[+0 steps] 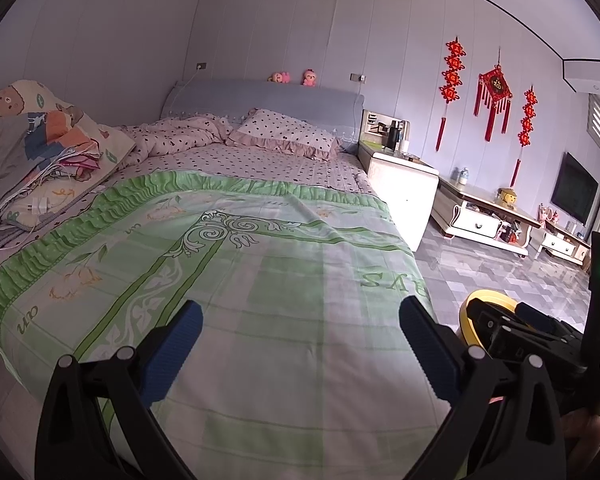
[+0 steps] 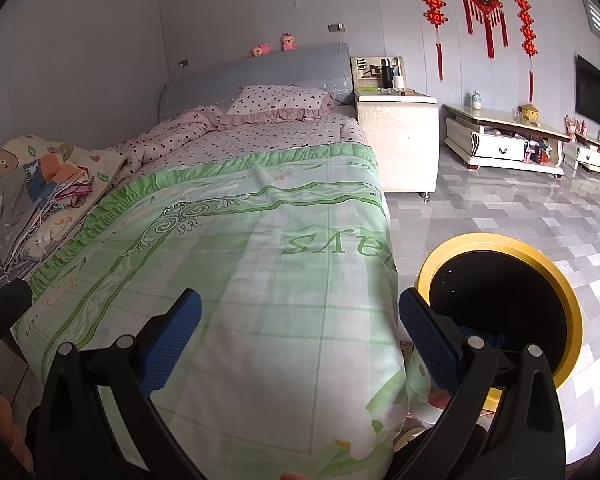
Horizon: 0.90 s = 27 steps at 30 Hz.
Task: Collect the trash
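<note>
A round trash bin [image 2: 500, 304] with a yellow rim and black inside stands on the floor at the foot corner of the bed; something dark blue lies inside it. Part of its rim shows in the left wrist view [image 1: 485, 298]. My left gripper [image 1: 300, 320] is open and empty, held over the green bedspread [image 1: 228, 272]. My right gripper [image 2: 300, 316] is open and empty, over the bedspread [image 2: 240, 260] edge, its right finger [image 2: 428, 340] in front of the bin. The right gripper's body [image 1: 540, 340] shows at the right of the left wrist view. No loose trash shows on the bed.
A pile of folded clothes and cords [image 1: 40, 160] lies on the bed's left side. A dotted pillow [image 1: 284, 132] and quilt lie at the headboard. A white nightstand [image 2: 400, 136] and a low TV cabinet [image 2: 504, 140] stand to the right on the tiled floor [image 2: 520, 216].
</note>
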Tool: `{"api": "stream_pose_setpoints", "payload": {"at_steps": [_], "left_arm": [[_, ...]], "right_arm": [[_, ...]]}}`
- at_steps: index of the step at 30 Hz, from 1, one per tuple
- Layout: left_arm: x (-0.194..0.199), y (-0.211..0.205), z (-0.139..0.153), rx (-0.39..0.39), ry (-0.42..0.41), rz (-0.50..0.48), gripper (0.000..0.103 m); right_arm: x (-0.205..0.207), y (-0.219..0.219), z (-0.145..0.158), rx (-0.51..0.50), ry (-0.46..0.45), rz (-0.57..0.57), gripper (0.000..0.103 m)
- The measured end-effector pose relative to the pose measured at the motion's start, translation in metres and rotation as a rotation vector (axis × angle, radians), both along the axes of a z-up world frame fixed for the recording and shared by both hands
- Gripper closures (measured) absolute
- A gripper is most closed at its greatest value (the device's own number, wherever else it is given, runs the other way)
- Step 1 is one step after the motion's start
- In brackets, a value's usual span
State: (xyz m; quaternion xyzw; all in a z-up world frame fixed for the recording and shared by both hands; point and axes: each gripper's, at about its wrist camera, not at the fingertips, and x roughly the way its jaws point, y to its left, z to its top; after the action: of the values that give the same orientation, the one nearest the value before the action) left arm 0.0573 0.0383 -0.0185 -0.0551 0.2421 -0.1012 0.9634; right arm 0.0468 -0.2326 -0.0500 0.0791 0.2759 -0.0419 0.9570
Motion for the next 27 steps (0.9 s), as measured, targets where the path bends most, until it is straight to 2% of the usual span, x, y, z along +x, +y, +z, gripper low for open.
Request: {"api": "stream_pose_setpoints", "payload": {"at_steps": [27], "left_arm": [[0.0039,0.0011,-0.0027,0.002,0.009,-0.005,0.008]], "right_arm": [[0.0017,0.0007,-0.0056,0.009,0.012,-0.006,0.008]]}}
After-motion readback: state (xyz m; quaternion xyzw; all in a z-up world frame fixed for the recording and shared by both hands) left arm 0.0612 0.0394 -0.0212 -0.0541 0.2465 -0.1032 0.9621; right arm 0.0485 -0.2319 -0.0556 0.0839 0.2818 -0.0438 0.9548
